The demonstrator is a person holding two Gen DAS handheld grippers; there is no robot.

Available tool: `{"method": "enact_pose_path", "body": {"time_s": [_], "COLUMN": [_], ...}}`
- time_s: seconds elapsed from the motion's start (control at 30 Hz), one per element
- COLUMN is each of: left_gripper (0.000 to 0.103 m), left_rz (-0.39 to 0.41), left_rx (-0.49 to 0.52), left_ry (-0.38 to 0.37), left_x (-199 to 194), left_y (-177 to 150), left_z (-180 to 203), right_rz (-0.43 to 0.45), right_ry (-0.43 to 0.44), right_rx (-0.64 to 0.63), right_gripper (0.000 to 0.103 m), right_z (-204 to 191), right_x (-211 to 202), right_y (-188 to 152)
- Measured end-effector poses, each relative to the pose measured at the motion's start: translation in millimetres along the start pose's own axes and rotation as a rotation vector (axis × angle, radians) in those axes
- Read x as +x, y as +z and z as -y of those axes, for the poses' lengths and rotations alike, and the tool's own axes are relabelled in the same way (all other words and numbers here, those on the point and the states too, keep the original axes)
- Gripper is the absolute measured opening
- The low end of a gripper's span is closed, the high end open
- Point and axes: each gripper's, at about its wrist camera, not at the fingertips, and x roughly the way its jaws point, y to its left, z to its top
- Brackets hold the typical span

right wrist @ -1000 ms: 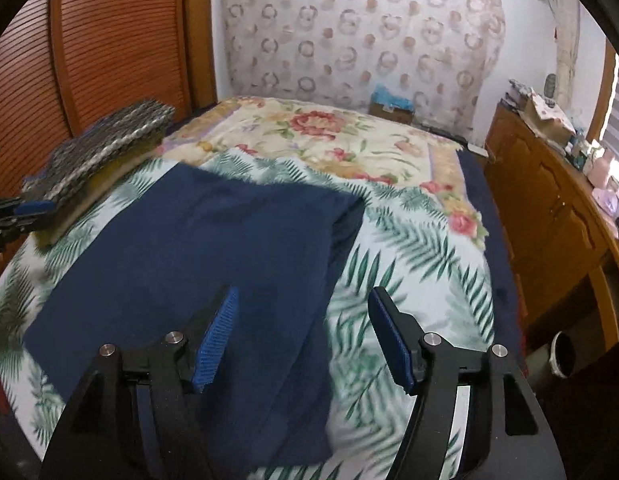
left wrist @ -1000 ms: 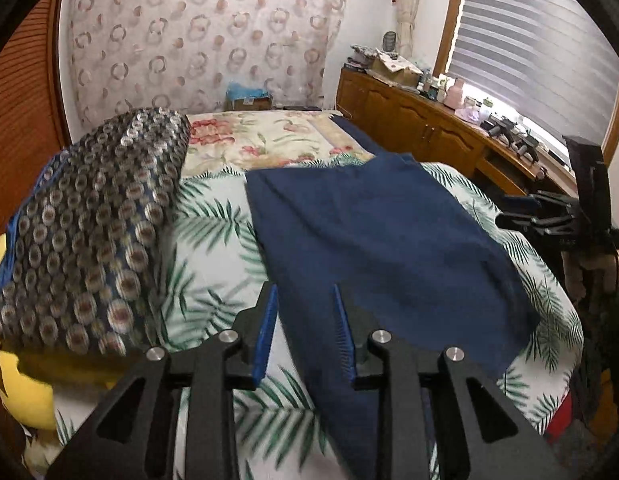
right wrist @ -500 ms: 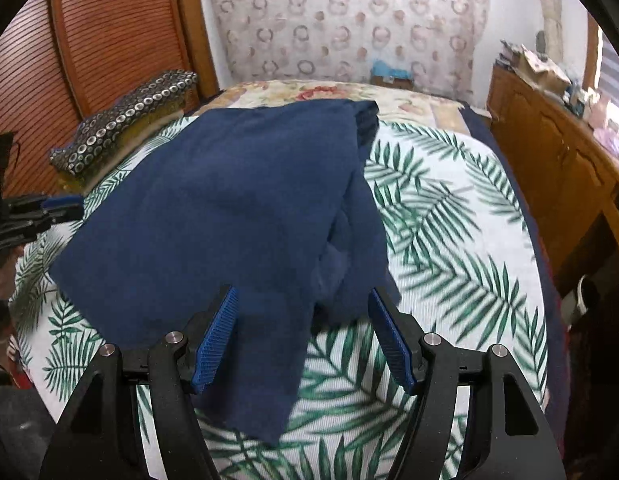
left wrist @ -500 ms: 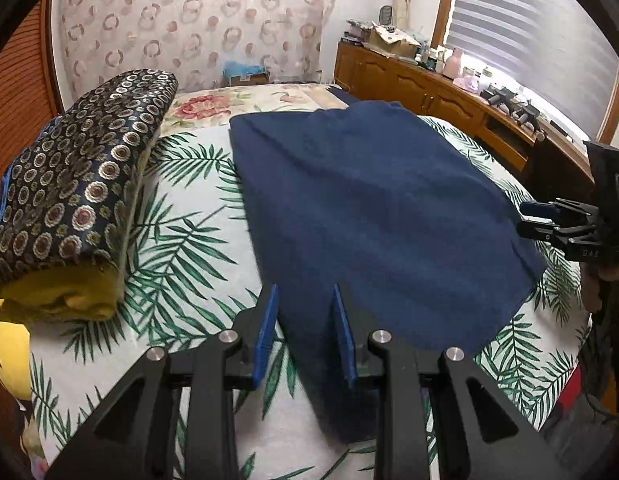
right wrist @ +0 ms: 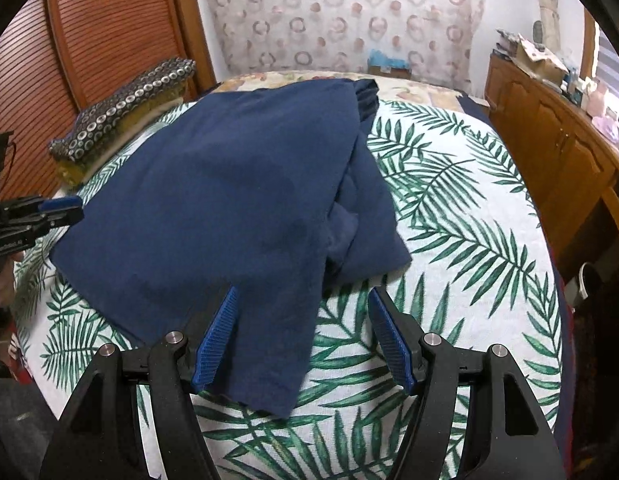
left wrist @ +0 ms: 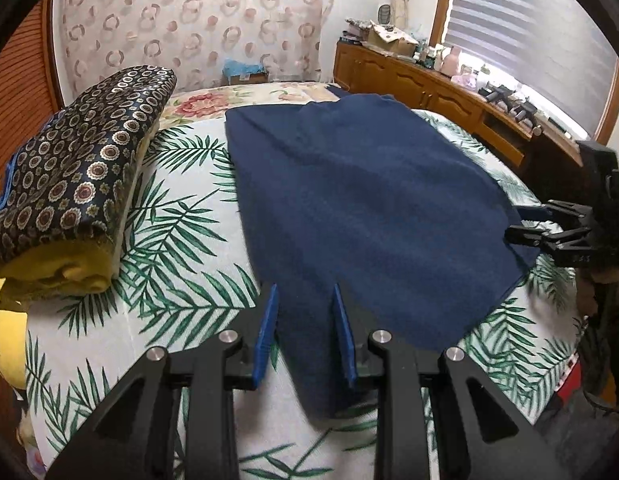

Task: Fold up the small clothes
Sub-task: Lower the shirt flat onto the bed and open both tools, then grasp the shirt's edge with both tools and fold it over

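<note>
Dark navy garment lies spread flat, right edge folded under.

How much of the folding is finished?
Done: the blue garment lies on the leaf-print bedspread with one side doubled over. In hand: nothing yet; the left gripper and right gripper both hang over its near corners with jaws open. Left: grab the corners and fold it smaller; it's still wide and rumpled on one side.
</note>
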Motion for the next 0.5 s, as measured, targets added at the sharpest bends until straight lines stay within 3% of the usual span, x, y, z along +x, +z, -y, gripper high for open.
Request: {"method": "enact_pose_path", "body": {"time_s": [0.17,0.33,0.5], "left_gripper": [0.026,0.026,0.026], "left_rz": [-0.001,-0.044,-0.035], "left_rx": [-0.020,-0.036,-0.056], "left_ry": [-0.047,-0.051,-0.057], "left_x": [-6,6,4], "left_y": [-9,-15,-17], "left_z": [-1,-2,-2], "right_rz": [-0.015,-0.023,-0.019], "right_ry": [-0.001,-0.009,-0.013], "right_rx": [-0.018,-0.030,-0.046], "right_gripper": [0.069,0.069,0.067], "right_z": [-8,-12,-14], "right_x": [2,0,0], "right_y": [-4,-10,-12]}}
